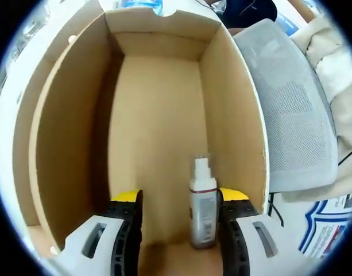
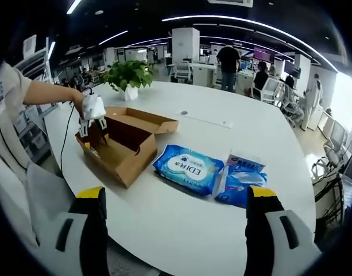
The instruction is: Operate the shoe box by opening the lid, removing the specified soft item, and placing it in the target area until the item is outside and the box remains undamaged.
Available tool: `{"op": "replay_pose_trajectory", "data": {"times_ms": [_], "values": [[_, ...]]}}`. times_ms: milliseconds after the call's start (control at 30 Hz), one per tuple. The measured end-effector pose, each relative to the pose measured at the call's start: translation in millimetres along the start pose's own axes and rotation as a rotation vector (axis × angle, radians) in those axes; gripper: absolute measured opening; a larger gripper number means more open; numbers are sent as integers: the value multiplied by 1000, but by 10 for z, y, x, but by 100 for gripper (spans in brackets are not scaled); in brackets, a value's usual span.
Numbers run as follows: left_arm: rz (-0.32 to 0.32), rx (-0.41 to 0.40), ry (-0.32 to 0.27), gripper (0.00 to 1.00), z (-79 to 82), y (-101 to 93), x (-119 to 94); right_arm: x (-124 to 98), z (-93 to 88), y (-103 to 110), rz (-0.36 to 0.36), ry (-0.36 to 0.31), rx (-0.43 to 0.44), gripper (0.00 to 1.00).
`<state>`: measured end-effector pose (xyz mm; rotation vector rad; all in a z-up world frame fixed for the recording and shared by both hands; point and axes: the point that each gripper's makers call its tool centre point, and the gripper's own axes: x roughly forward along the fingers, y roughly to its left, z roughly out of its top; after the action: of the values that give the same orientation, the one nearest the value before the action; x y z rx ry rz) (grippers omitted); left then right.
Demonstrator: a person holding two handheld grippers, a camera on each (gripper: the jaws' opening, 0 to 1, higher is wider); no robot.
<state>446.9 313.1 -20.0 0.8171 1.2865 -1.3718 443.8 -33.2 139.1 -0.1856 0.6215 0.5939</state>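
I look down into the open brown shoe box (image 1: 158, 115) in the left gripper view. A small white spray bottle (image 1: 203, 201) stands on its floor. My left gripper (image 1: 180, 198) is open, yellow-tipped jaws spread, and the bottle sits between them close to the right jaw. In the right gripper view the box (image 2: 127, 152) lies on the white table (image 2: 221, 230) with its lid folded back. A person's hand holds the left gripper (image 2: 94, 133) down inside it. A soft blue pack (image 2: 187, 168) lies right of the box. My right gripper (image 2: 178, 198) hangs open above the table's near edge.
A second blue-and-white pack (image 2: 242, 184) with a small carton (image 2: 244, 160) lies right of the soft pack. A potted plant (image 2: 128, 75) stands at the table's far side. A grey mesh chair (image 1: 296, 115) is beside the box. People stand among the desks behind.
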Motion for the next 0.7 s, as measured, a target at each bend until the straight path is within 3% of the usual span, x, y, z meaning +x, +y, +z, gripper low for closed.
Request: {"op": "replay_pose_trajectory", "data": {"times_ms": [133,467,700], "values": [[1,-5,-12,49,-3,-27,-9,6,-13,9,3,7,-7,96],[63,8,-4,24,-130,-3,-22,38,39,37,12,5,-30,96],[101,36,-21,20,-143,28,-13,49,97,62,21,-3,-50,96]]}}
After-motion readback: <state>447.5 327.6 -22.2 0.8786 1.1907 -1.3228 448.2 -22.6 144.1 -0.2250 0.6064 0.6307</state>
